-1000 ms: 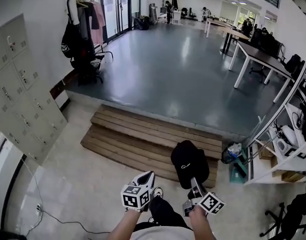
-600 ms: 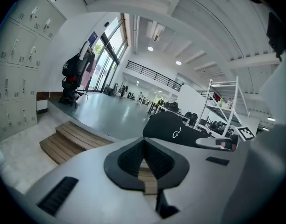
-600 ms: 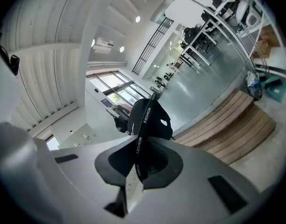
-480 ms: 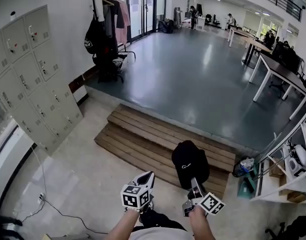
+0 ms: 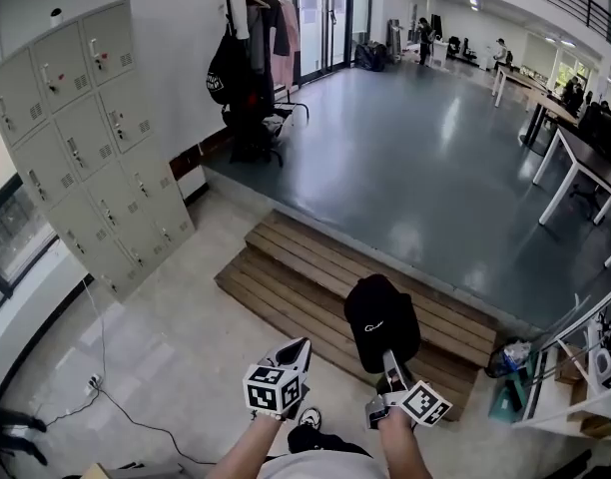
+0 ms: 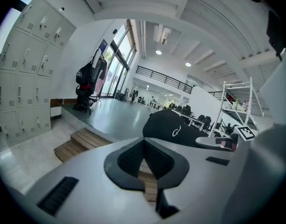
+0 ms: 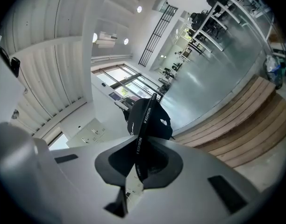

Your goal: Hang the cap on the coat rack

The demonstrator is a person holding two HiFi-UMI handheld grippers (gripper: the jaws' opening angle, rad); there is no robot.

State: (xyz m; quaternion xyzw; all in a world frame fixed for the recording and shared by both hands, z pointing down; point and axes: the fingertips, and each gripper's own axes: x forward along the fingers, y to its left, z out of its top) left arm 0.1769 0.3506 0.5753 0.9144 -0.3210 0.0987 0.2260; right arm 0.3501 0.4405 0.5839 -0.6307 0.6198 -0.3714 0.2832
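A black cap (image 5: 381, 321) hangs in the air over the wooden steps, held by its brim in my right gripper (image 5: 390, 365), which is shut on it. In the right gripper view the cap (image 7: 150, 118) rises from the jaws, its brim edge printed FASHION. My left gripper (image 5: 294, 352) is beside it on the left, shut with nothing between its jaws; the cap (image 6: 173, 129) shows just right of it. The coat rack (image 5: 254, 58) stands far off at the back left, loaded with a black bag and clothes, on the raised grey floor.
Wooden steps (image 5: 335, 292) lead up to the grey floor (image 5: 415, 158). Grey lockers (image 5: 91, 138) line the left wall. A cable (image 5: 106, 367) lies on the tiled floor. White desks (image 5: 580, 148) stand at the right, a shelf unit (image 5: 585, 367) at the lower right.
The head view has swung to the right of the room's left wall: lockers and coat rack have shifted rightward in view and nearer. Both grippers and the cap keep their places.
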